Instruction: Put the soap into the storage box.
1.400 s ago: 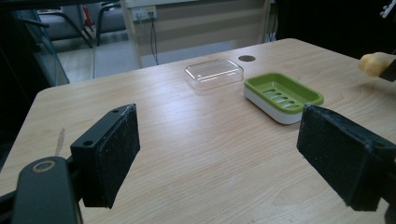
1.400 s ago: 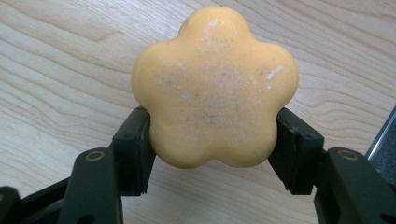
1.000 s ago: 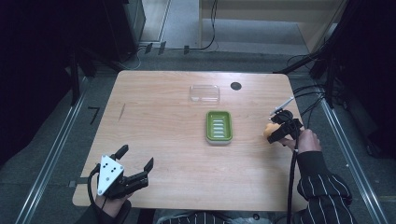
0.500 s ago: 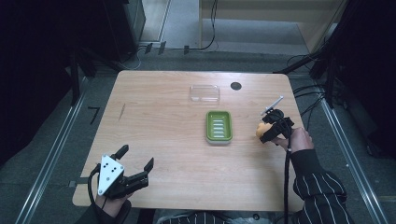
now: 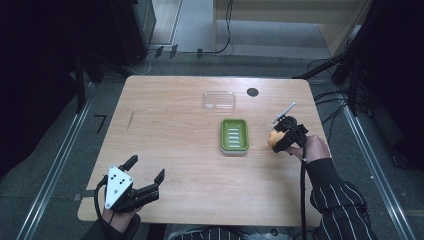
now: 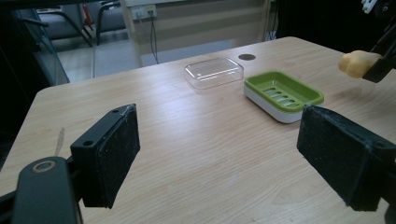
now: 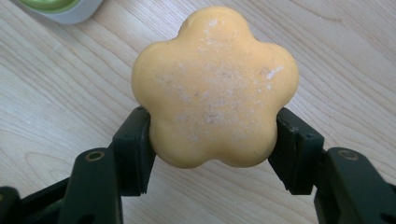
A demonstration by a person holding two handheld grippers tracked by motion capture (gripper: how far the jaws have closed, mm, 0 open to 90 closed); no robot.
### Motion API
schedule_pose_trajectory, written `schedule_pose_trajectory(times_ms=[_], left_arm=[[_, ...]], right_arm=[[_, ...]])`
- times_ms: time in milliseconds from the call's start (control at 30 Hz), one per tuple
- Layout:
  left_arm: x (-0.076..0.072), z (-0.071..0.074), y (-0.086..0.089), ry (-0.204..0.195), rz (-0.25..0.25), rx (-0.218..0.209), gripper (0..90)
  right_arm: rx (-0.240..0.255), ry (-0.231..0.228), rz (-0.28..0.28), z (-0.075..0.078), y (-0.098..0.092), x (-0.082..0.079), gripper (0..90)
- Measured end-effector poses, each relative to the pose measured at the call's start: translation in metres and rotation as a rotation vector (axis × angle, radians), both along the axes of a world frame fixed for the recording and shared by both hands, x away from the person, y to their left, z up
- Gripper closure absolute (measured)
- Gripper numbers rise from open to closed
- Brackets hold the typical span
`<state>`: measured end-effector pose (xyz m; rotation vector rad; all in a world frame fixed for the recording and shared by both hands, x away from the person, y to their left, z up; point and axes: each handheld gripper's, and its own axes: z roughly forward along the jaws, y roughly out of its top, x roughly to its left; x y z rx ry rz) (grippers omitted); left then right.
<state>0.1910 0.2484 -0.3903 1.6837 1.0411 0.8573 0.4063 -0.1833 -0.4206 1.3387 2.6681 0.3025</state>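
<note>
Flower-shaped soap held above the table, just right of the green dish

The right gripper [image 5: 278, 140] clamps the yellow soap [image 7: 214, 88] only at its lower lobes, so the rounded, slick bar could squirm out or tip before it gets over the soap dish [image 5: 234, 135]. Set down off-centre, it might catch the dish's rim and slide onto the table [image 5: 175, 130]. The left gripper [image 5: 146, 176] rests near the table's front left corner, jaws wide and empty, well away from the clear lid [image 5: 219, 99].

The right hand-held gripper [image 5: 278, 141] has carried the soap [image 5: 273, 139] closer to the green dish [image 5: 234, 135].
</note>
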Motion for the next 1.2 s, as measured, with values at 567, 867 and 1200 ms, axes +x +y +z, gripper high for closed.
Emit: schedule_pose_trajectory(times_ms=[567, 867, 1200], left_arm=[[0.0, 0.0, 0.0, 0.0, 0.001, 0.0, 13.7], [0.0, 0.0, 0.0, 0.0, 0.001, -0.001, 13.7], [0.0, 0.0, 0.0, 0.0, 0.002, -0.002, 13.7]], right_arm=[[-0.002, -0.023, 0.045, 0.008, 0.017, 0.003, 39.8], [0.001, -0.034, 0.059, 0.013, 0.024, 0.006, 39.8], [-0.002, -0.047, 0.079, 0.018, 0.035, 0.009, 39.8]])
